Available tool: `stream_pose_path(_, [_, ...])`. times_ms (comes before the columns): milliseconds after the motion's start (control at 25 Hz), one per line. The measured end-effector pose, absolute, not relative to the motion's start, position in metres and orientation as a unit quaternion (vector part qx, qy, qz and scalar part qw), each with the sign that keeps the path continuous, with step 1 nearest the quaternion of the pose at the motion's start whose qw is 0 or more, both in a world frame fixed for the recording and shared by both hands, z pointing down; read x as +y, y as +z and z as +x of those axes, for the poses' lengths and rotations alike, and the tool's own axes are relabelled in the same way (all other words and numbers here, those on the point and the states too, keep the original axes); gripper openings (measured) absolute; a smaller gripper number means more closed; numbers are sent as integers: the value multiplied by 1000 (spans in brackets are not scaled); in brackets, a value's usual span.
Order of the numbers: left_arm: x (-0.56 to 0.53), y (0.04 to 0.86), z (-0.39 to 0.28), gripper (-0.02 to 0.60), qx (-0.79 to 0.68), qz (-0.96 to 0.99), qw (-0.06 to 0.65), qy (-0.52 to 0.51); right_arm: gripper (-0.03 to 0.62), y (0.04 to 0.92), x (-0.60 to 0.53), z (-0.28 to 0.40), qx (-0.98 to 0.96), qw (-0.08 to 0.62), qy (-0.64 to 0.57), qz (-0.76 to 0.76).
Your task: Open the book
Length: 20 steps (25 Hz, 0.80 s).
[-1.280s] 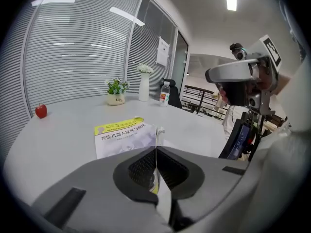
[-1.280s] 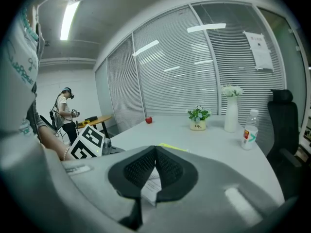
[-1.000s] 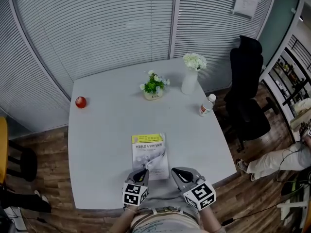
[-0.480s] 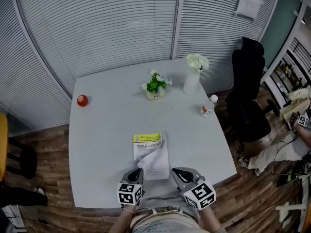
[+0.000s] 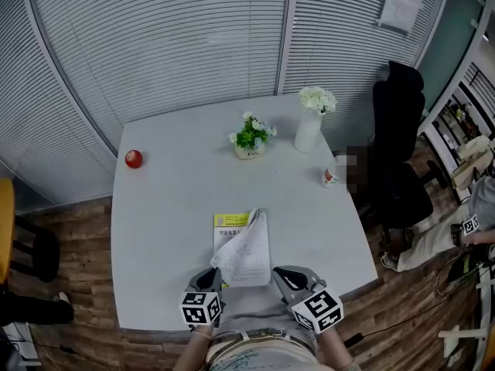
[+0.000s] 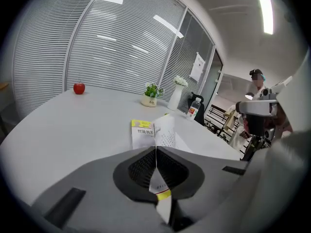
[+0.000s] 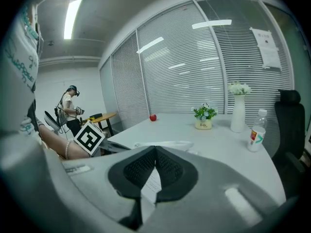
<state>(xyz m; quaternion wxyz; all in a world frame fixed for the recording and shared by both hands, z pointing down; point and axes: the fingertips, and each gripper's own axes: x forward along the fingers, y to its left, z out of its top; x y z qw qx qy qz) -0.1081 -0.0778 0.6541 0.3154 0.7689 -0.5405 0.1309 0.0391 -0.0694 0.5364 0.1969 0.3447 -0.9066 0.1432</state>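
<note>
A thin book (image 5: 232, 222) with a yellow band at its top lies near the front edge of the white table (image 5: 170, 207). Its cover (image 5: 246, 247) stands lifted and curled, with the printed first page showing under it (image 6: 142, 132). My left gripper (image 5: 213, 275) is shut on the cover's near edge, and the sheet runs between the jaws (image 6: 155, 152). My right gripper (image 5: 280, 273) is shut on the white pages at the book's near right edge (image 7: 154, 152). The left gripper's marker cube (image 7: 89, 137) shows in the right gripper view.
At the table's far left lies a red apple (image 5: 134, 158). A small potted plant (image 5: 249, 139), a white vase of flowers (image 5: 309, 122) and a bottle (image 5: 330, 176) stand at the back right. A black chair (image 5: 398, 145) and a person (image 5: 456, 230) are right of the table.
The left gripper has moved left along the front edge with the cover in it. The cover has risen from nearly flat to a curled, upright leaf. The right gripper has stayed put.
</note>
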Motion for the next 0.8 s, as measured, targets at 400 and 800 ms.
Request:
stream_pose_path(400, [-75,655,-127,3,-568,748,320,124,3,539,-69,39,-908,201,145,337])
stream_pose_path(800, [-68,663,-154,3,-595,723,332,116,3,542,-65,40,-907,207,145,336])
